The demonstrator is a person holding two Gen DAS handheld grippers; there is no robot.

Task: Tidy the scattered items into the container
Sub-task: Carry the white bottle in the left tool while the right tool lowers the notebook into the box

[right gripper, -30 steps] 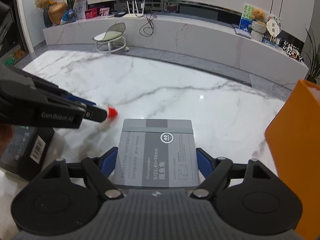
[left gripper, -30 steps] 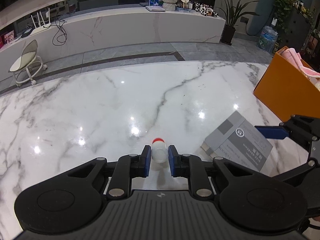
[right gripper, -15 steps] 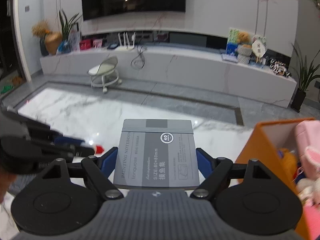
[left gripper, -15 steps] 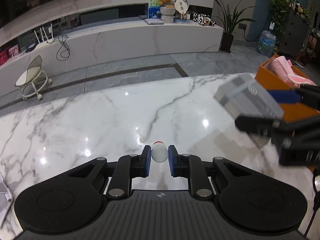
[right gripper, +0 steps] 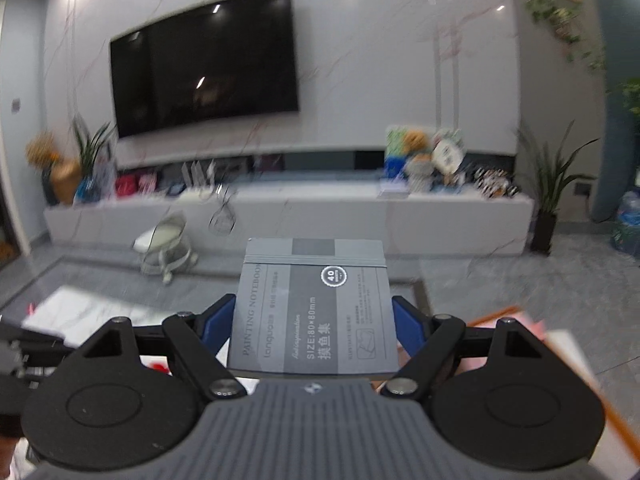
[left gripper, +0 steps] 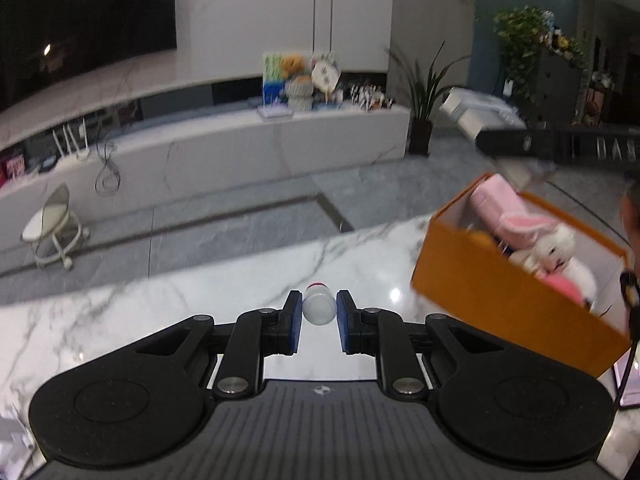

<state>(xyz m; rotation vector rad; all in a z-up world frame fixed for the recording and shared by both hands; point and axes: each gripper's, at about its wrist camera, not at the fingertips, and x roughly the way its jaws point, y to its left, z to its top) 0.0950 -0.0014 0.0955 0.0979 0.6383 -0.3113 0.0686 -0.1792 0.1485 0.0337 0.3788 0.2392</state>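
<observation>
Now, in the left wrist view, left gripper (left gripper: 318,322) closed narrow on a small white bottle (left gripper: 319,309), blue pads touching both its sides, red-and-white cap pointing far, away from the camera. Held above the white marble table (left gripper: 160,312), not resting on it. To the right, an orange box (left gripper: 500,300) standing on the same table, open on top, well apart from the bottle. Inside the box, a pink plush rabbit (left gripper: 548,244) and some other pink soft things; deeper content hard to tell because of blur. Above the far corner of the box, the right gripper (left gripper: 520,144) seen from the side as a dark bar, with a grey notebook (left gripper: 476,114) sticking out toward the left, in the air, higher than the box rim.

In the right wrist view, right gripper (right gripper: 312,322) opened rather wide but clamped on the grey notebook (right gripper: 314,308), blue pads pressed on its left and right edges, cover facing up with the words "PAINTING NOTEBOOK". Below, at the right near corner, an orange edge and pink blur, probably the box (right gripper: 496,314) under the gripper. At the far left edge, part of the left gripper, dark and blurred. Behind everything, a large dark television (right gripper: 204,60) on the wall above a long white counter (right gripper: 280,208).
</observation>
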